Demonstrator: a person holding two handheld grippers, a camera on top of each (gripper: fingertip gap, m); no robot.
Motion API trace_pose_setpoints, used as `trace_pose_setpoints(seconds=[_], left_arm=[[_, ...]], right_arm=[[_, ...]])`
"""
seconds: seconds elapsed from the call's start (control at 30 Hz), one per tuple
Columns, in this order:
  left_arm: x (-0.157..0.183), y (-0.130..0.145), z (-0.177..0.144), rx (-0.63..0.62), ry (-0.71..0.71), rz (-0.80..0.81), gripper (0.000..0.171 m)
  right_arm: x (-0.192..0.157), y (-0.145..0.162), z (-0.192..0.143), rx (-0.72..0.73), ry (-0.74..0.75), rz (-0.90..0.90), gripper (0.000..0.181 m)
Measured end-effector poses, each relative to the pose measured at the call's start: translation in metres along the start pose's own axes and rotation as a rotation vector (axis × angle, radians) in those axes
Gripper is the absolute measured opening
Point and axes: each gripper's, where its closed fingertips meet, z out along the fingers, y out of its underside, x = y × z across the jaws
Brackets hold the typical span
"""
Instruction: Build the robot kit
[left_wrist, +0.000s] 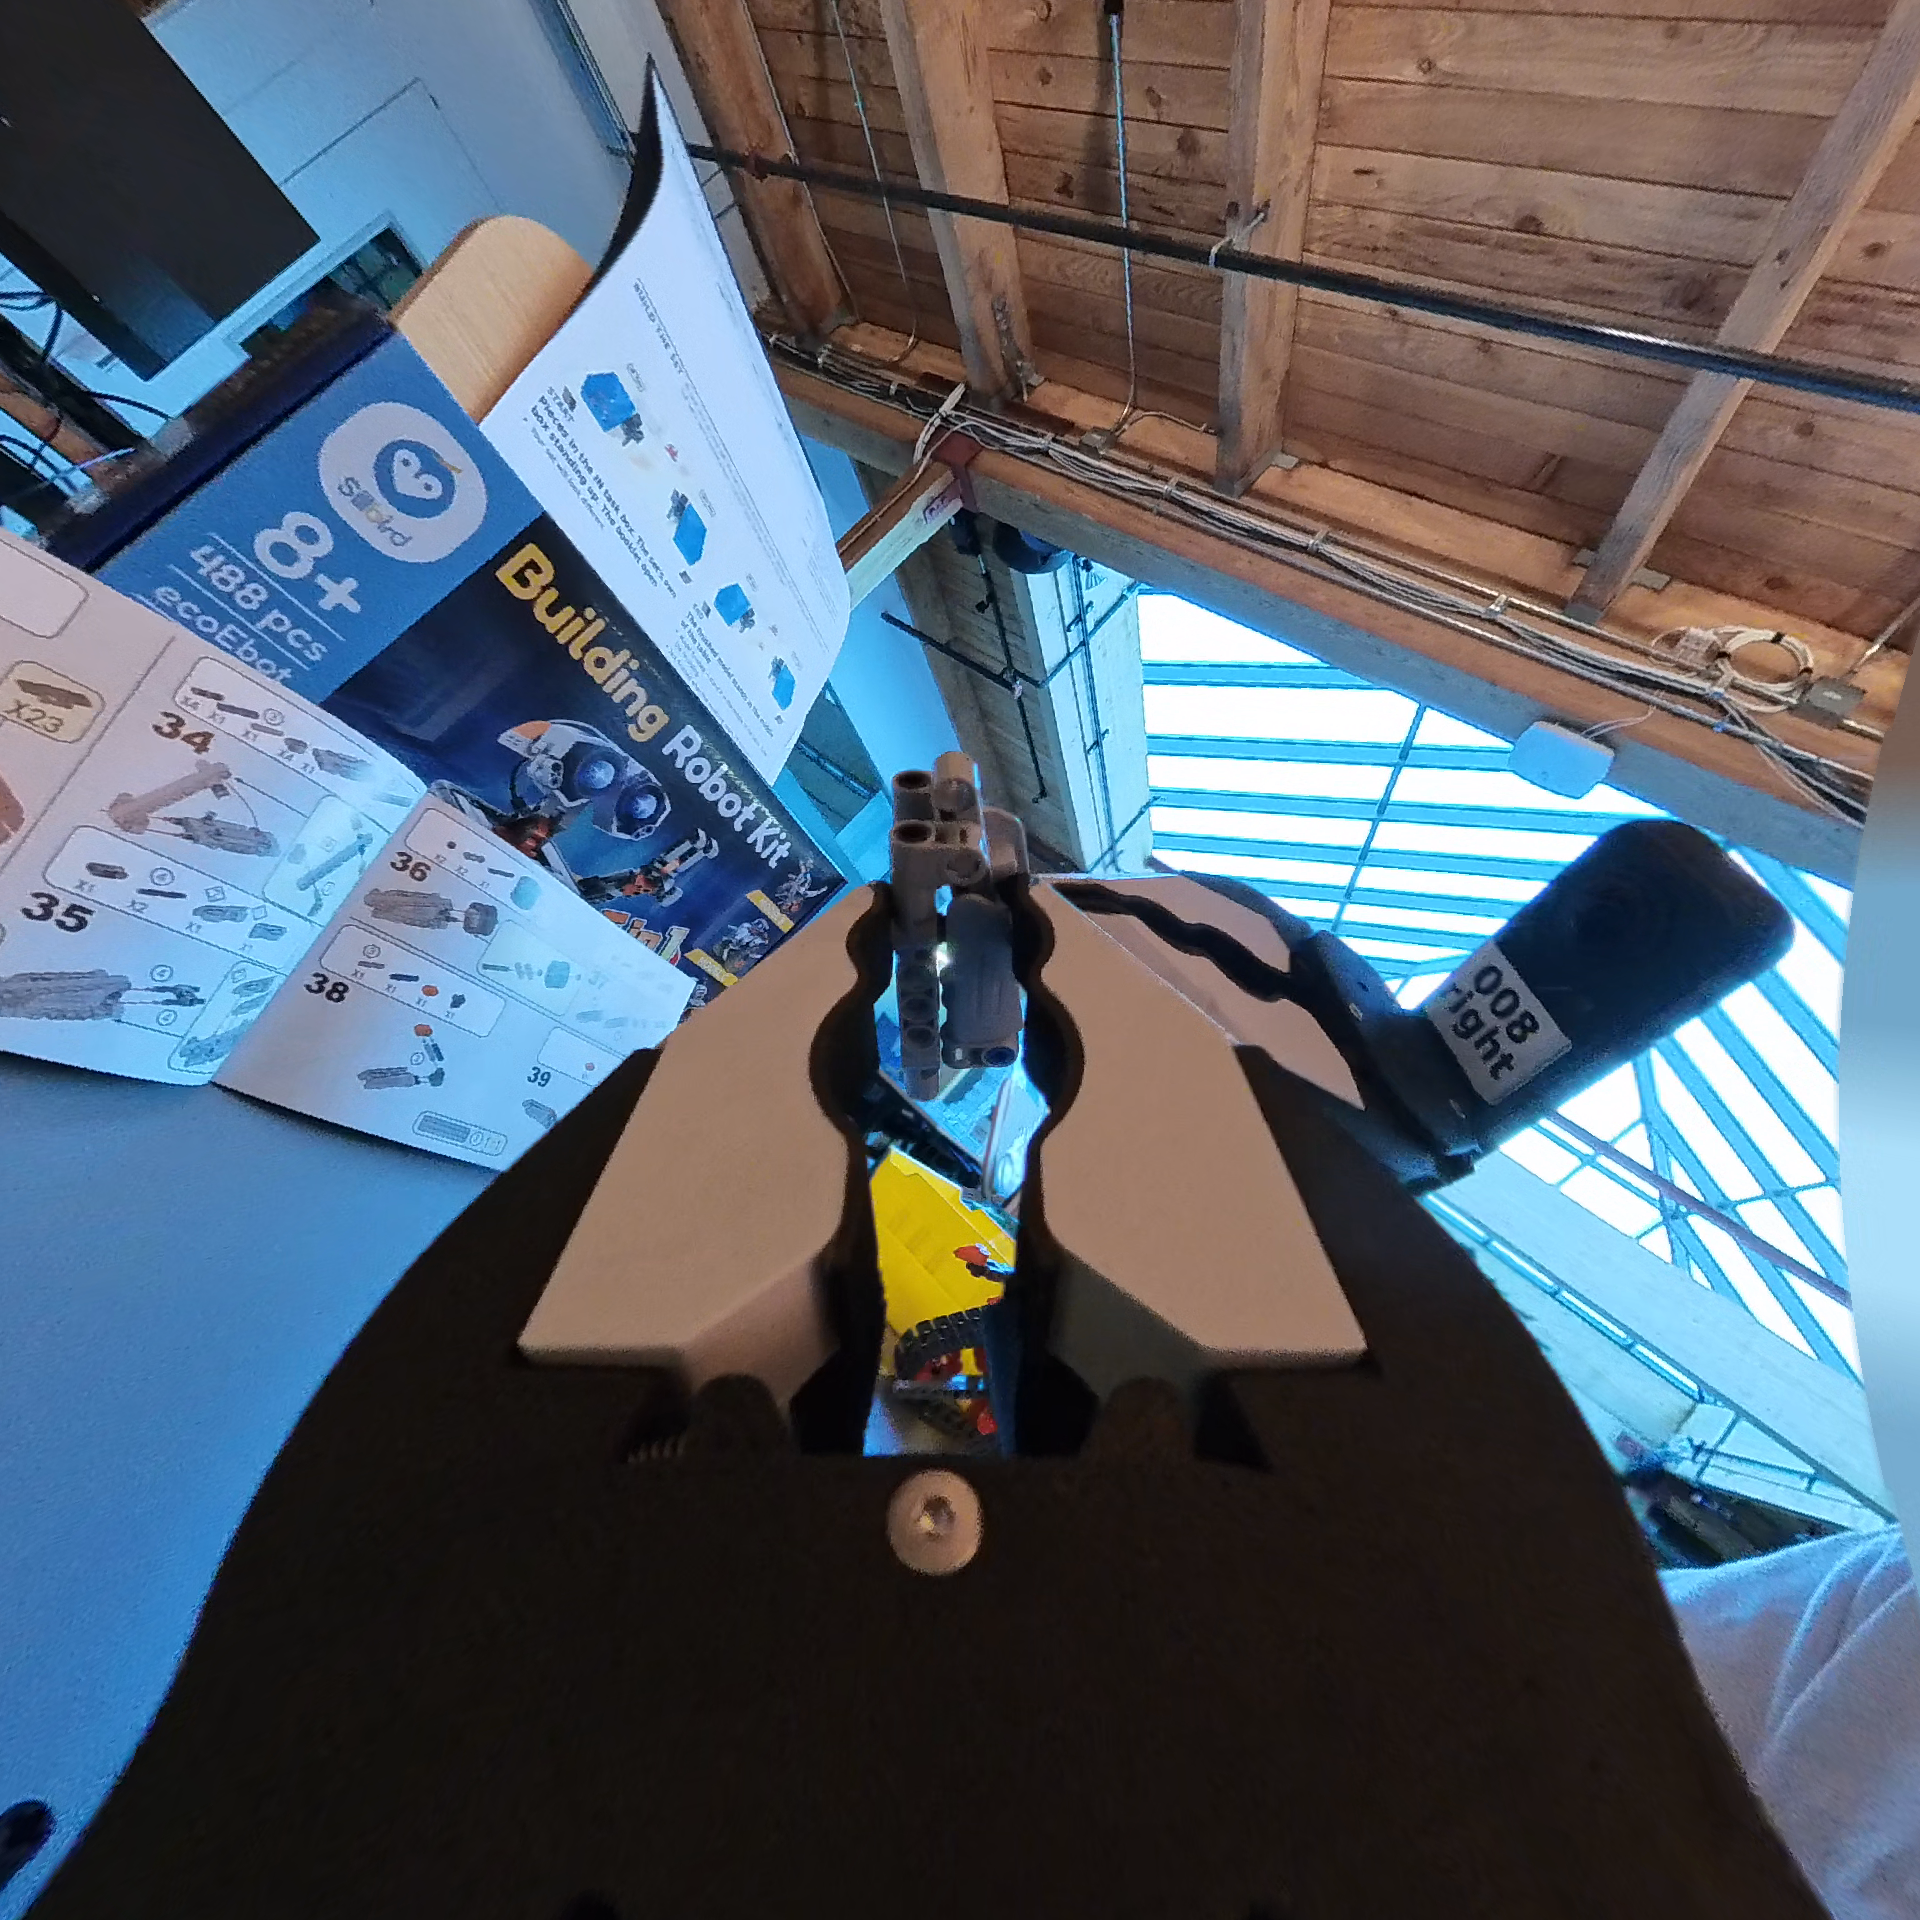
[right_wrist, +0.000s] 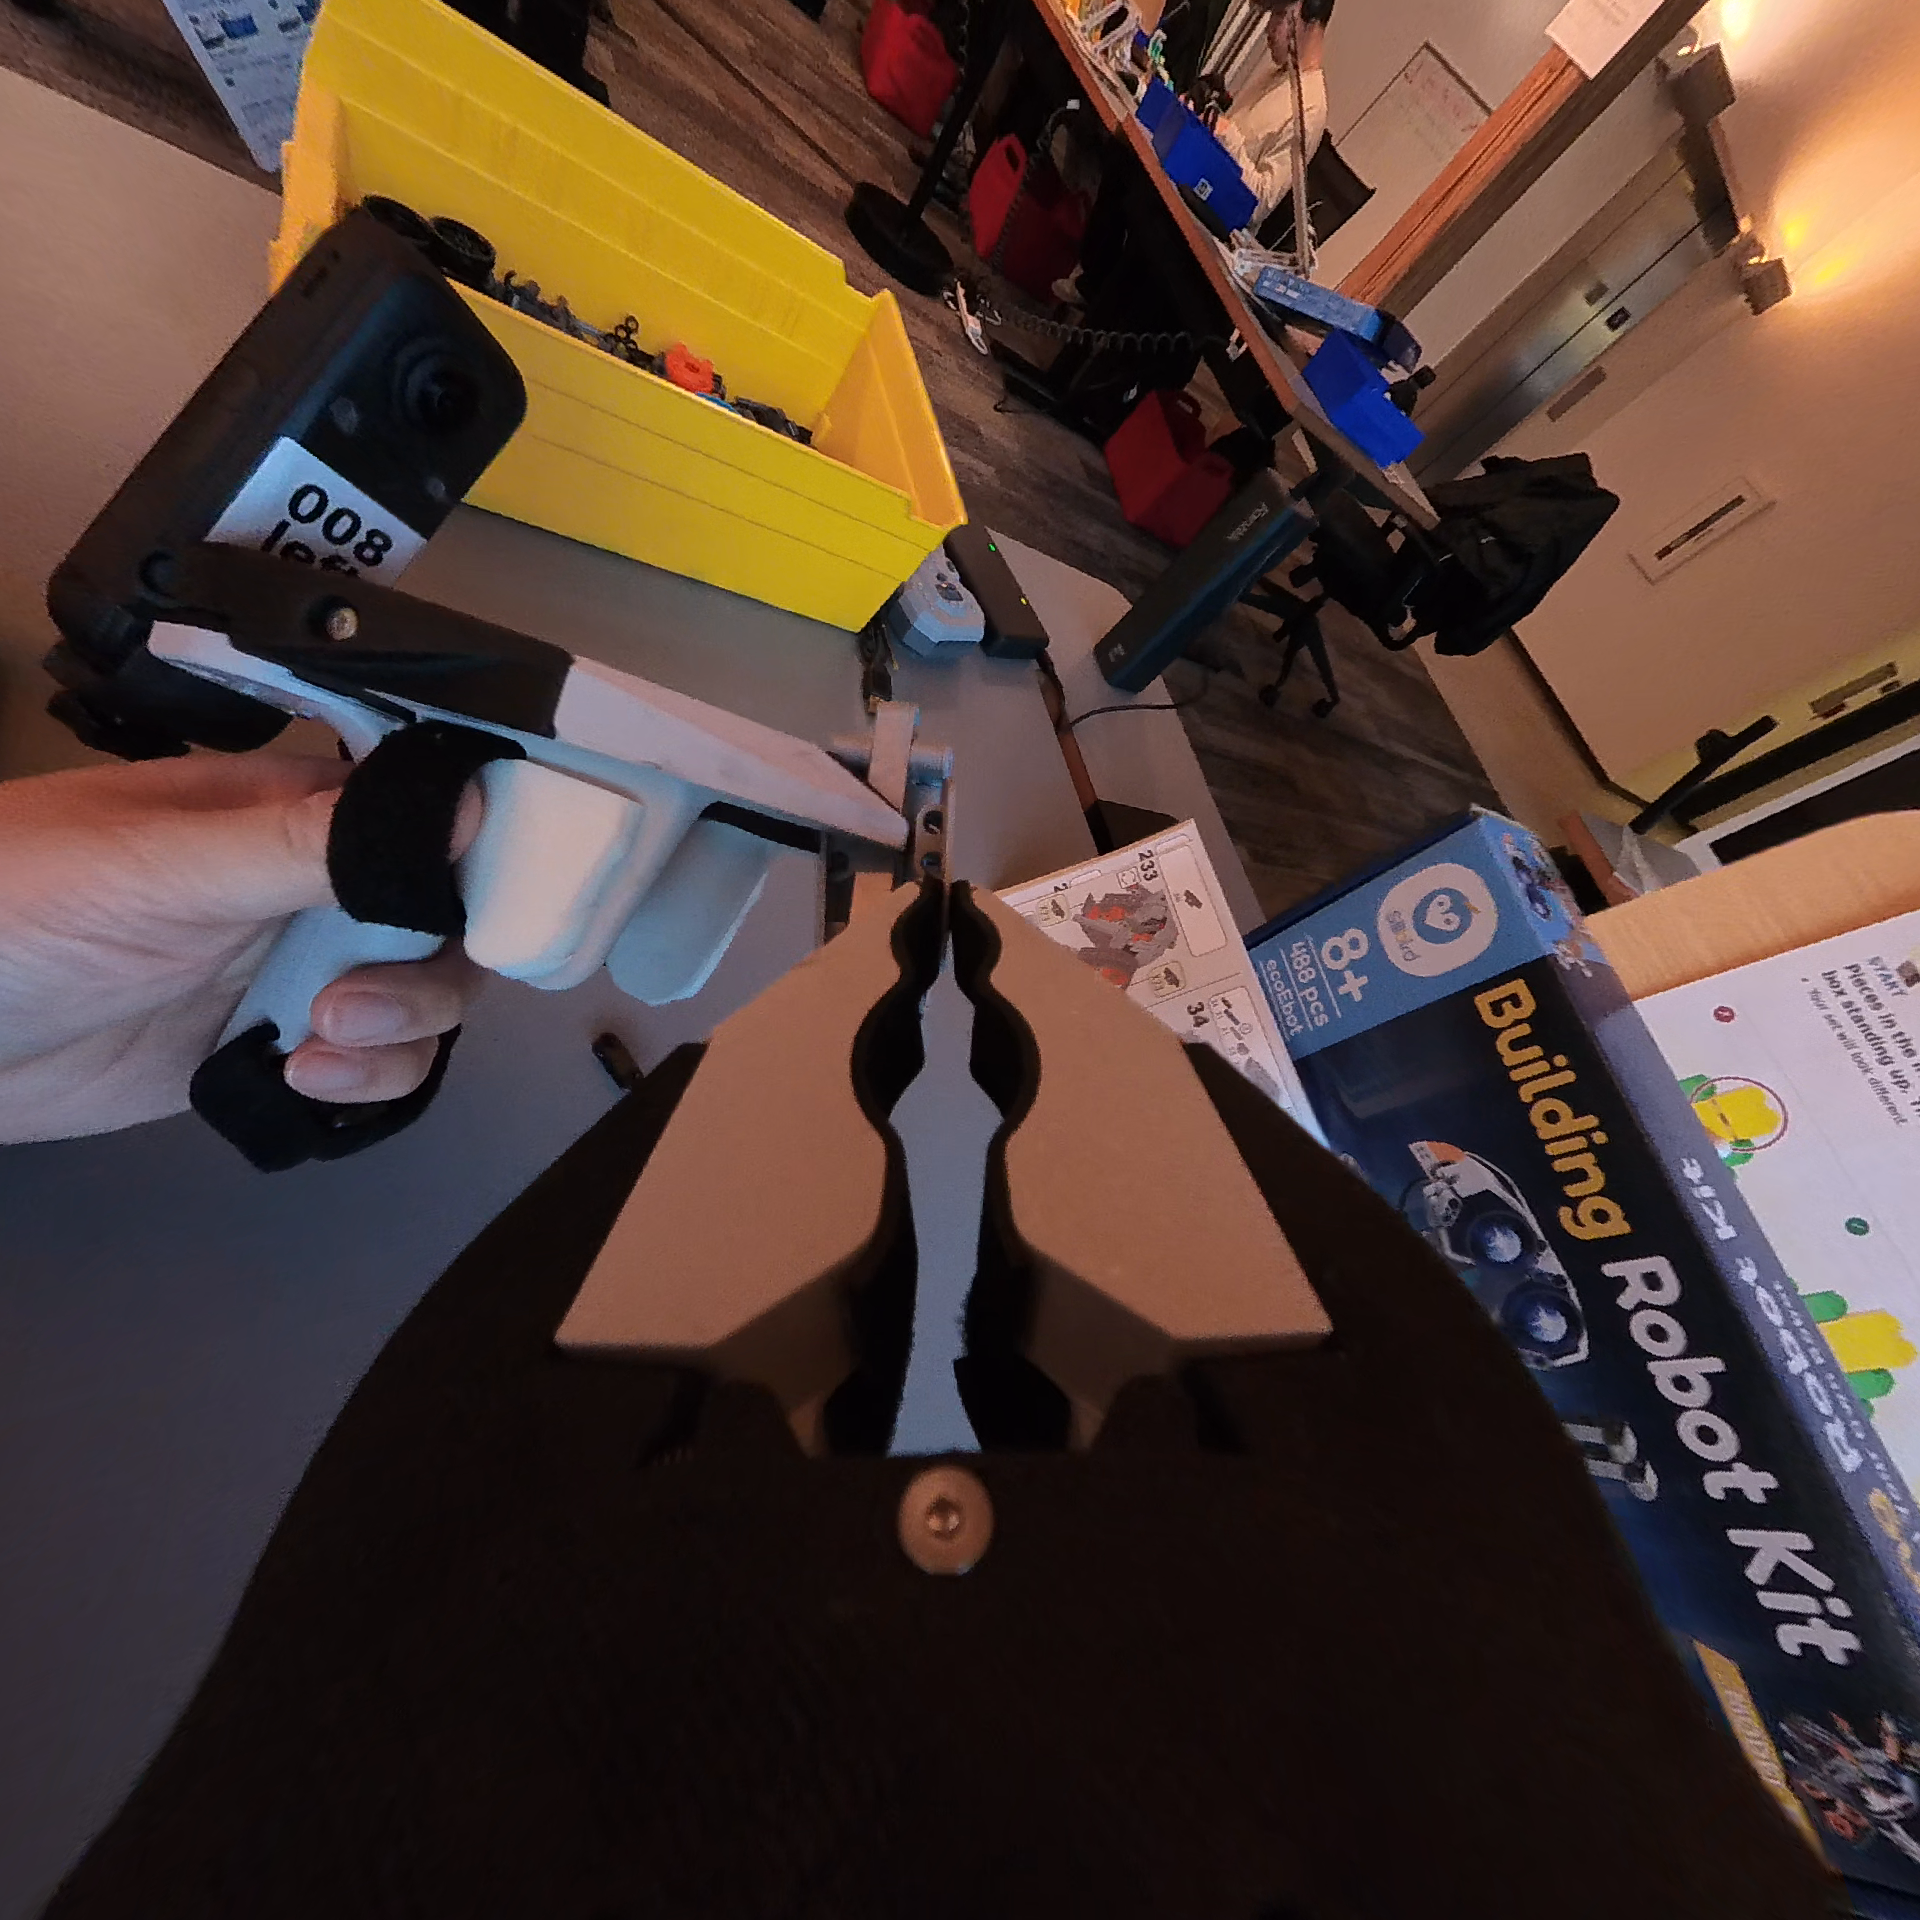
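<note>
The left gripper's (left_wrist: 951, 925) fingers (left_wrist: 727, 1164) pinch a small grey brick assembly (left_wrist: 940, 935) of pinned beams, held up off the table (right_wrist: 260, 1299). The right gripper's (right_wrist: 948, 896) fingers (right_wrist: 758, 1174) are pressed almost together, tips nipping the assembly's near end. It looks light, stiff and hard, liable to pop apart at its pins; the beams' flat sides seem the safest hold. Far left sits a yellow bin (right_wrist: 665, 343); right, a booklet (right_wrist: 1132, 935) and blue box (right_wrist: 1558, 1195).
</note>
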Motion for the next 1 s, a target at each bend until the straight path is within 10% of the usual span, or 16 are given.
trace_pose_setpoints(seconds=[1.0], left_arm=[[-0.002, -0.01, -0.003, 0.081, 0.04, -0.136, 0.031]], right_arm=[[-0.003, 0.002, 0.009, -0.049, 0.127, -0.128, 0.001]])
